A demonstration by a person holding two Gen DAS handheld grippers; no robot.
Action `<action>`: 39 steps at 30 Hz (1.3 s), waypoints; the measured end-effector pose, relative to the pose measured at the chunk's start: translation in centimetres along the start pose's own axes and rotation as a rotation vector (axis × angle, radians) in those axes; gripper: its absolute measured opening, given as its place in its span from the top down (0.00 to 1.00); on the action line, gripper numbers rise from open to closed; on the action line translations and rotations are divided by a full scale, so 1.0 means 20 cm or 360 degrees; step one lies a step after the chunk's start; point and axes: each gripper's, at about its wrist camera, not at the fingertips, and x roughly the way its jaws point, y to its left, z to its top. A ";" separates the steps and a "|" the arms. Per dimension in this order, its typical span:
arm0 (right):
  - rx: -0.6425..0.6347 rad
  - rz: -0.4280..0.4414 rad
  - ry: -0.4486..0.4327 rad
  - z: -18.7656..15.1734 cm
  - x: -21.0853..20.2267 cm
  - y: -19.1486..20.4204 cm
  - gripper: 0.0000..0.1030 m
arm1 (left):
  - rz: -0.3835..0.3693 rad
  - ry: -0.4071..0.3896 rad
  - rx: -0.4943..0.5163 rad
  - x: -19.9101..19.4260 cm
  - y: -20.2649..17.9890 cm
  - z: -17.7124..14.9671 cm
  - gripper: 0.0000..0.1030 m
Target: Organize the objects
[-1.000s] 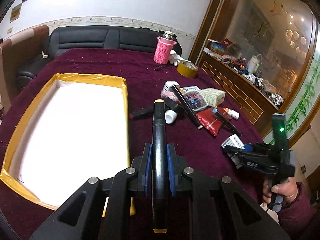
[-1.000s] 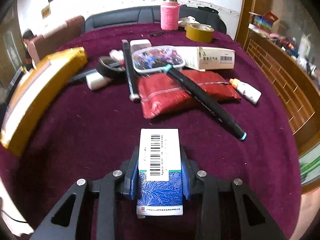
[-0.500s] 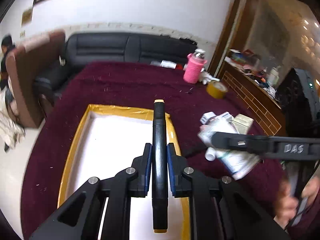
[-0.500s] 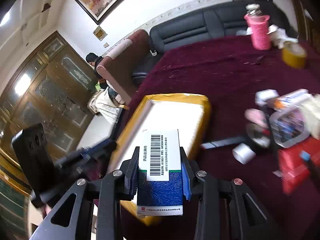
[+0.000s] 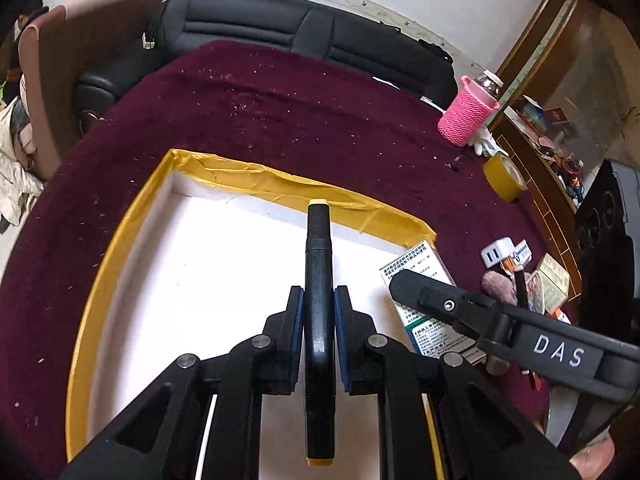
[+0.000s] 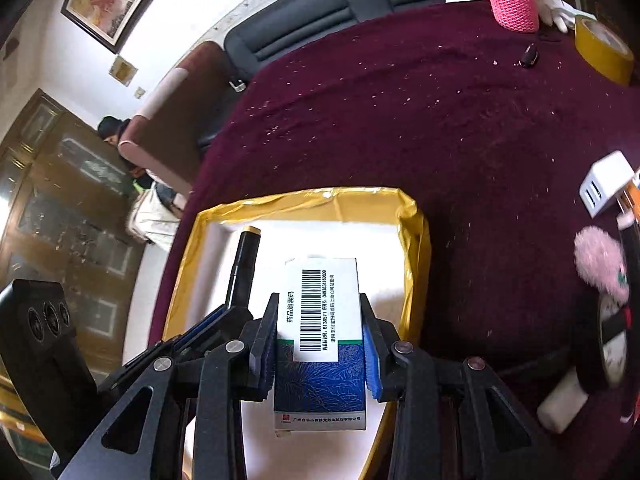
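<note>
My left gripper [image 5: 318, 308] is shut on a black marker with yellow ends [image 5: 318, 264] and holds it over the white tray with a yellow taped rim [image 5: 256, 182]. My right gripper [image 6: 320, 320] is shut on a blue and white medicine box [image 6: 320, 344] over the same tray [image 6: 416, 240], near its right edge. The box [image 5: 420, 280] and the right gripper also show in the left wrist view. The marker [image 6: 244, 268] and left gripper show at the left of the right wrist view.
On the maroon tablecloth [image 5: 280, 112], to the right of the tray, lie a white charger [image 6: 604, 188], a pink fluffy thing [image 6: 600, 264] and other small items. A pink knitted bottle [image 5: 468, 112] and a yellow tape roll [image 5: 504, 176] stand far right. A black sofa [image 5: 280, 28] is behind.
Both grippers have moved left from the pile of items to above the tray, each still holding its object. They have come lower over the tray since half a second ago.
</note>
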 end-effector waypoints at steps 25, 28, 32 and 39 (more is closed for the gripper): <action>-0.0194 -0.0191 -0.0335 -0.05 -0.30 -0.03 0.25 | 0.0100 -0.0179 -0.0013 -0.26 -0.08 -0.20 0.28; -0.0235 -0.0207 -0.0377 -0.16 -0.44 -0.09 0.22 | 0.0112 -0.0259 0.0065 -0.39 -0.19 -0.28 0.19; -0.0249 -0.0263 -0.0444 -0.29 -0.57 -0.18 0.15 | 0.0126 -0.0355 0.0213 -0.53 -0.38 -0.39 0.13; -0.0247 -0.0365 -0.0550 -0.49 -0.76 -0.35 0.12 | 0.0179 -0.0413 0.0420 -0.61 -0.67 -0.55 0.12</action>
